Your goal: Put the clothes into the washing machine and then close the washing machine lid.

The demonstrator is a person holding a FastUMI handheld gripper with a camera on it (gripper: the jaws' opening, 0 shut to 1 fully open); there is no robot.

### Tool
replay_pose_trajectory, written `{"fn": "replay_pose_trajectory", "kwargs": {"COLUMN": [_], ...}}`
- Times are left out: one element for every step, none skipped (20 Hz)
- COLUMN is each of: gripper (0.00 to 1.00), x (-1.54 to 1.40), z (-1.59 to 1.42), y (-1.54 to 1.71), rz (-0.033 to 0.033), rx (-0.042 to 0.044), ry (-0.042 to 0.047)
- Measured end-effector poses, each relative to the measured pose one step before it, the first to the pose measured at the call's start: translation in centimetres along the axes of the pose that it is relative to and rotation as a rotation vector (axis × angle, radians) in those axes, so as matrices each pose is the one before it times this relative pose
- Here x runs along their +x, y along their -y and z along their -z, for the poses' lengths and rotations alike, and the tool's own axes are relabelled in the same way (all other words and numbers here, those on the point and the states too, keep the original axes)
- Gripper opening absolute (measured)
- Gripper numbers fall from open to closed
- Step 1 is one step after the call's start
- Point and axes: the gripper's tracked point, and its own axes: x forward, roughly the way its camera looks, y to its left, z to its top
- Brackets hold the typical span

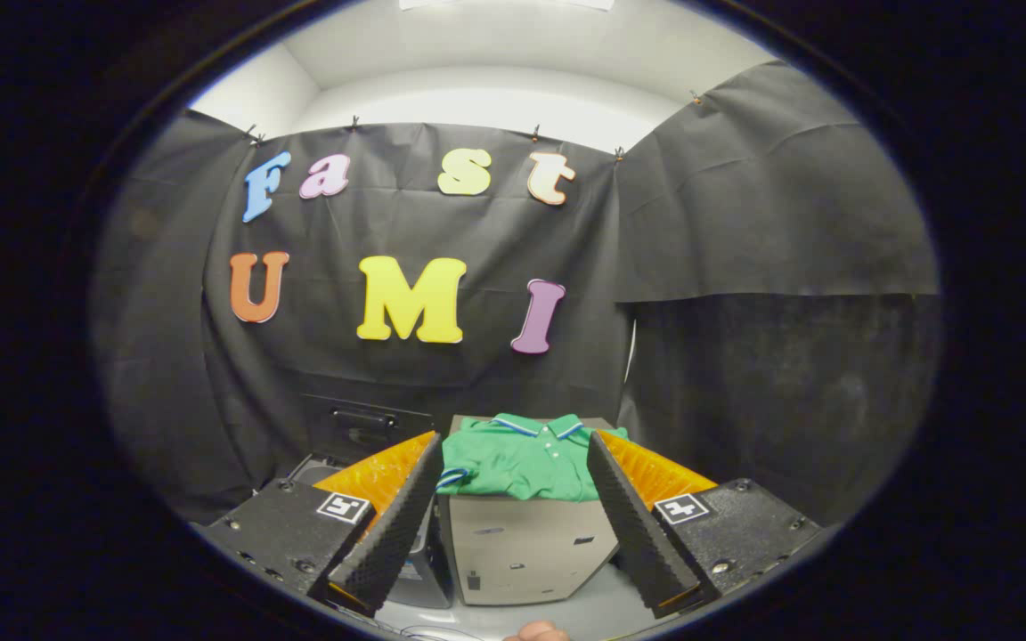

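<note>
The gripper [513, 507] hangs with its fingers spread wide and empty, framing the folded green polo shirt [522, 458], which lies across the top of a grey boxy cabinet [526, 552], ready for a grab.

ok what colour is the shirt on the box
Green, with a blue-and-white striped collar; the shirt shows best in the gripper view, beyond the open tool.

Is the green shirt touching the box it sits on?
Touching. In the gripper view the shirt lies folded on top of the box, its front edge draping over the box's top edge. The gripper jaws stand open, with the shirt beyond them.
</note>
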Motion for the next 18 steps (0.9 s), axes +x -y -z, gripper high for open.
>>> {"fn": "replay_pose_trajectory", "kwargs": {"gripper": [1.00,1.00,1.00,1.00,1.00,1.00,1.00,1.00,1.00,1.00,1.00,1.00,1.00,1.00,1.00,1.00,1.00,1.00], "x": [1.871,1.917,1.947,1.962,1.801,2.070,2.283,1.877,2.256,1.908,1.753,1.811,1.559,1.845,1.442,1.578,1.122,1.034], "z": [-0.388,-0.137,0.341,0.371,0.366,0.317,0.227,0.348,0.336,0.305,0.454,0.671,0.760,1.020,0.778,0.895,1.107,0.815], "y": [0.796,0.312,0.179,0.433,0.459,0.473,0.506,0.524,0.513,0.308,-0.122,-0.057,-0.034,-0.032,0.360,0.293,0.059,0.084], "rz": [0.01443,-0.00129,-0.00635,-0.00031,0.00068,0.00515,0.00851,0.00774,0.01105,0.00542,-0.00593,-0.01097,-0.01781,-0.01244,-0.00255,0.00247,-0.00464,-0.00472], "rx": [0.01360,0.01663,0.01498,0.00714,-0.00055,-0.00525,-0.01870,-0.02109,-0.02557,-0.01607,-0.00881,-0.00326,-0.00280,-0.00915,-0.00836,-0.00494,-0.00142,0.00350], "ry": [0.00014,-0.01088,-0.01400,-0.02462,-0.02368,-0.01324,-0.01973,-0.01647,-0.01965,-0.01567,-0.02061,-0.03113,-0.02410,-0.03469,-0.01076,-0.02476,-0.02697,-0.02252]}}
